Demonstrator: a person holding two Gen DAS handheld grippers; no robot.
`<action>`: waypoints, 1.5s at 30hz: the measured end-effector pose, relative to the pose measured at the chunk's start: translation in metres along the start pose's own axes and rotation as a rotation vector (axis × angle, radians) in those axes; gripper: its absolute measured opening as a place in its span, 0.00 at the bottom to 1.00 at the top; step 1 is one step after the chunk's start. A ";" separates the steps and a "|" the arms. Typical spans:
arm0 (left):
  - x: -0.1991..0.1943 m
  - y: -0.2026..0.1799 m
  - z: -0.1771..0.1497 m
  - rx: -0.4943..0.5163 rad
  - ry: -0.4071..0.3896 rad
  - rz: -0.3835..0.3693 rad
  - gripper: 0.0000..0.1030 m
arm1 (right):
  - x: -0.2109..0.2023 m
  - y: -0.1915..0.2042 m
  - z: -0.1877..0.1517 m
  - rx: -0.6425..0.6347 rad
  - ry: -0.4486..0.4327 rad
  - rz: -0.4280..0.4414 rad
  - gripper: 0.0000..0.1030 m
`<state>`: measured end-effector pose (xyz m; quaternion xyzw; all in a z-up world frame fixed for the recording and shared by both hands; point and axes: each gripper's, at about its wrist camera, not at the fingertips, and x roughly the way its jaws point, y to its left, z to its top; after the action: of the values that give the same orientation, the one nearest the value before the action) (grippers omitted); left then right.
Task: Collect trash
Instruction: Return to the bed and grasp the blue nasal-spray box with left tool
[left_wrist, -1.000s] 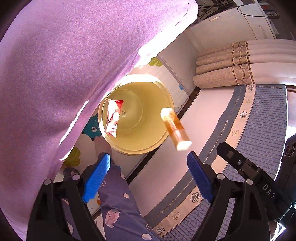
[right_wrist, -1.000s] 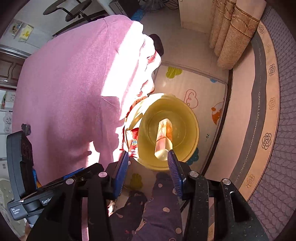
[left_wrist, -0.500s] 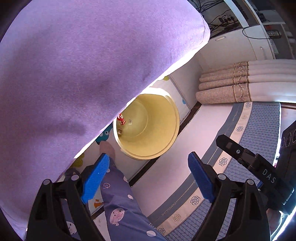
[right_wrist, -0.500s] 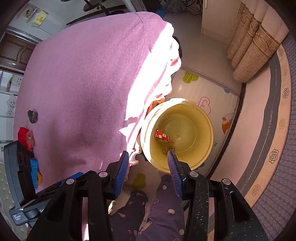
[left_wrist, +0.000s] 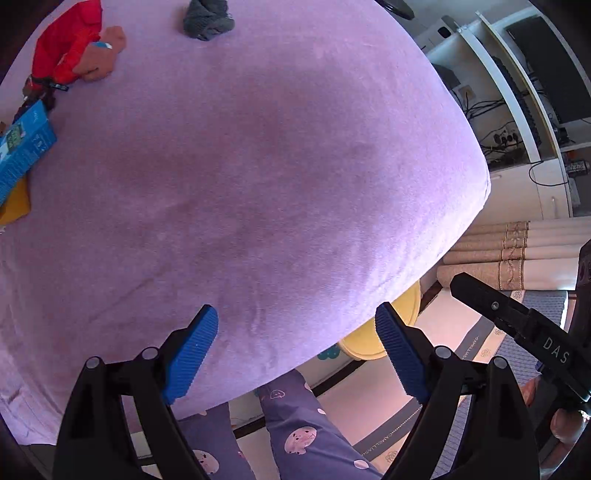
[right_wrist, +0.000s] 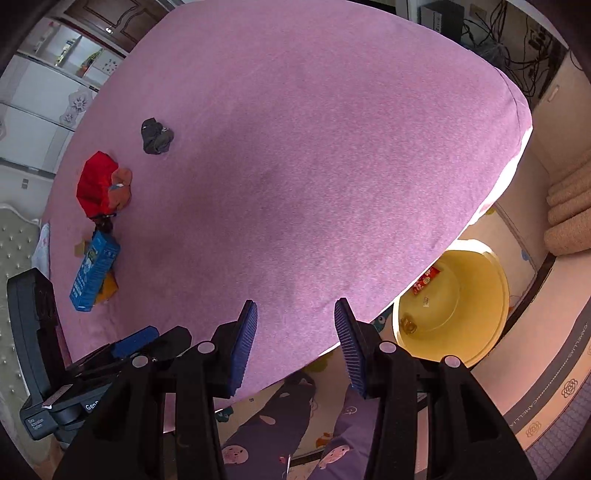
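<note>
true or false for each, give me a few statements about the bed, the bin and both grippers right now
1. Both grippers are empty. True: nothing sits between the fingers of the left gripper or the right gripper.
2. The yellow bin stands on top of the bed. False: it stands on the floor beside the bed.
3. A red wrapper lies inside the bin. True.
4. A blue box is in the bin. False: it lies on the bed, near the red item.
5. A dark grey wad lies on the bed. True.
6. The bed cover is green. False: it is pinkish purple.
</note>
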<state>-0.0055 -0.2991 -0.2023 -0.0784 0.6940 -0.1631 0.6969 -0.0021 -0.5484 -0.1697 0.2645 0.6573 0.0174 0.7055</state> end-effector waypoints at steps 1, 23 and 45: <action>-0.008 0.015 0.001 -0.006 -0.021 0.023 0.84 | 0.005 0.017 0.001 -0.032 0.006 0.003 0.42; -0.085 0.219 0.059 0.013 -0.164 0.342 0.84 | 0.082 0.221 -0.002 -0.228 0.068 0.067 0.43; -0.027 0.258 0.131 0.115 0.038 0.474 0.82 | 0.130 0.248 0.055 -0.262 0.154 0.105 0.48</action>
<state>0.1555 -0.0643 -0.2604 0.1295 0.6954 -0.0358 0.7059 0.1472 -0.3066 -0.1911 0.2022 0.6869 0.1599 0.6795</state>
